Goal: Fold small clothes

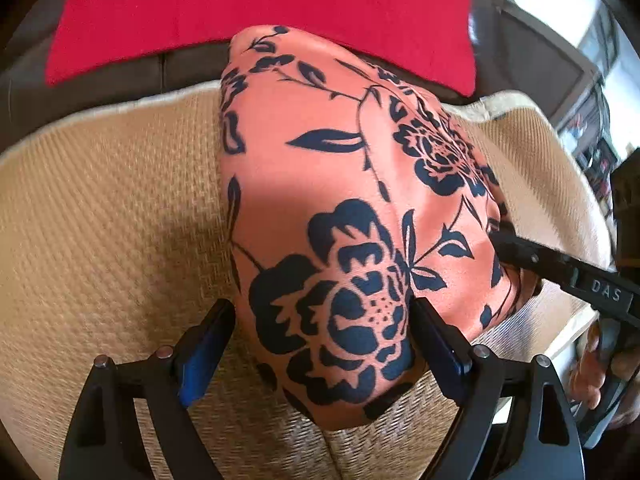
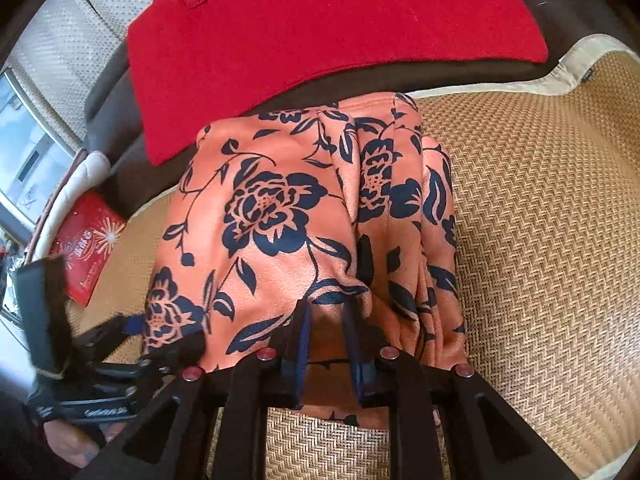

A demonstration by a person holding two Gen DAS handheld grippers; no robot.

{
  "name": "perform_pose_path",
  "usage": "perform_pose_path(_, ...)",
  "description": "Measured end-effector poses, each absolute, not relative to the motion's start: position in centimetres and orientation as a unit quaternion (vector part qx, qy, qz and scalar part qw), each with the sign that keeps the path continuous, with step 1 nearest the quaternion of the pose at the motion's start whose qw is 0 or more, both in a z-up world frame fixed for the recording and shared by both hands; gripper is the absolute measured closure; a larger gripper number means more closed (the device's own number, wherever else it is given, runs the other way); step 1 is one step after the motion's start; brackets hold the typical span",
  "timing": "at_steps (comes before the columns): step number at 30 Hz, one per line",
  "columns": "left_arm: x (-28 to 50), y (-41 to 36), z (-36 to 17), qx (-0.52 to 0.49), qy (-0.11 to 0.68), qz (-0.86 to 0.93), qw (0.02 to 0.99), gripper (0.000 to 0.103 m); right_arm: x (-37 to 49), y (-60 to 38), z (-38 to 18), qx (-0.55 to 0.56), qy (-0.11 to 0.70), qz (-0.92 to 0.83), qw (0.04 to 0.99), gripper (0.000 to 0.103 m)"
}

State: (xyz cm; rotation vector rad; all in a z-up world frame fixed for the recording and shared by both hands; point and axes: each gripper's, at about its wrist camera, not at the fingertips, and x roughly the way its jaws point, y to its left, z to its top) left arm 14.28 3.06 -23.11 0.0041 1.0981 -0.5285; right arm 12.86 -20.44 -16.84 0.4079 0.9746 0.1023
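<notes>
An orange garment with a dark blue flower print (image 1: 344, 184) lies bunched on a woven straw mat (image 1: 112, 208). My left gripper (image 1: 322, 332) stands wide open with the garment's near end between its fingers. My right gripper (image 2: 328, 320) is narrowed on a fold of the same garment (image 2: 276, 216), which fills the gap between its fingers. The right gripper also shows in the left wrist view (image 1: 508, 244), at the garment's right edge. The left gripper shows in the right wrist view (image 2: 160, 340), at the garment's left corner.
A folded red garment (image 1: 260, 12) lies beyond the orange one on a dark brown sofa seat (image 2: 116, 160), and also shows in the right wrist view (image 2: 328, 40). A red printed packet (image 2: 88, 248) lies at the mat's left. The mat (image 2: 540, 240) stretches right.
</notes>
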Motion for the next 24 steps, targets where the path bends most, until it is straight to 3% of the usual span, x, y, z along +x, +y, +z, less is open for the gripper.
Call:
perform_pose_path(6,12.7,1.7,-21.6,0.078,0.463,-0.247,0.848,0.013,15.1,-21.2,-14.5,0.212,0.447,0.037,0.868,0.080)
perform_pose_path(12,13.2,2.4,-21.4,0.074,0.464,-0.261,0.843,0.013,20.5,-20.7,-13.3,0.241,0.411,0.050,0.878,0.077)
perform_pose_path(13,13.2,2.6,-21.3,0.075,0.463,-0.262,0.843,0.013,21.5,-20.7,-13.9,0.242,0.417,0.051,0.875,0.070)
perform_pose_path(14,14.1,2.6,-21.5,0.077,0.462,-0.264,0.843,0.013,22.6,-20.4,-14.7,0.234,0.429,0.045,0.872,0.050)
perform_pose_path(15,14.1,2.6,-21.4,0.078,0.460,-0.265,0.844,0.013,23.5,-20.2,-15.8,0.225,0.445,0.037,0.866,0.047)
perform_pose_path(19,13.7,2.8,-20.7,0.094,0.450,-0.261,0.849,0.013,24.1,-19.6,-15.8,0.212,0.450,0.039,0.867,0.046)
perform_pose_path(24,13.3,2.8,-20.1,0.110,0.436,-0.257,0.856,0.013,23.5,-17.7,-12.9,0.209,0.395,0.086,0.890,0.045)
